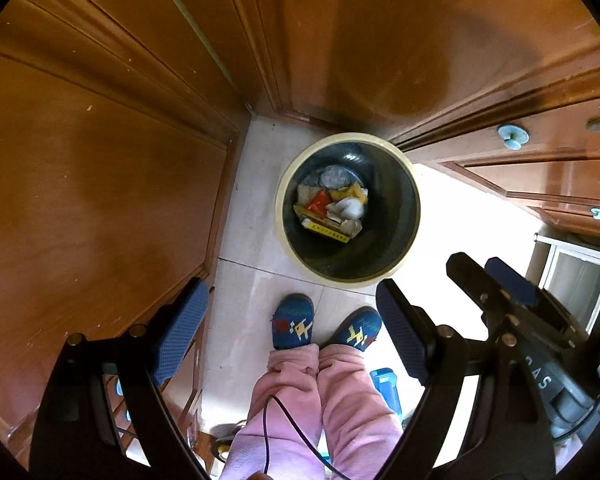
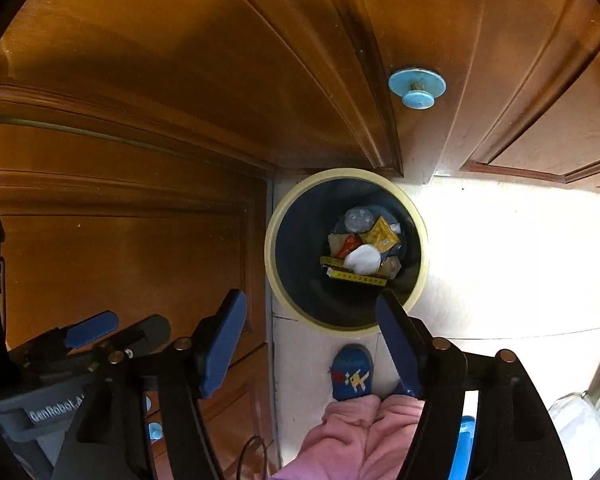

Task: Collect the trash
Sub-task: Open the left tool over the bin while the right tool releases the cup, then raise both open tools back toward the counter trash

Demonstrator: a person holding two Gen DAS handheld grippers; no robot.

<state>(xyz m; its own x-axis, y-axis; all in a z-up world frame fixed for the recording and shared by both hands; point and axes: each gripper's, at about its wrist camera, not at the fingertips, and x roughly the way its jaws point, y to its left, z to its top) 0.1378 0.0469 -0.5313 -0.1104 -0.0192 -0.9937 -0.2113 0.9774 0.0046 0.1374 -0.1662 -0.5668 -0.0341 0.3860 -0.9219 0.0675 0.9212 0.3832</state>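
One bin [image 2: 346,178] ahead of the fingers, maybe six scraps inside. Left gripper [image 1: 288,332] and right gripper [image 2: 312,344]: fingers spread, empty.

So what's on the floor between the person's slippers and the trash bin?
Nothing: in the left wrist view only bare pale tile lies between the slippers and the trash bin.
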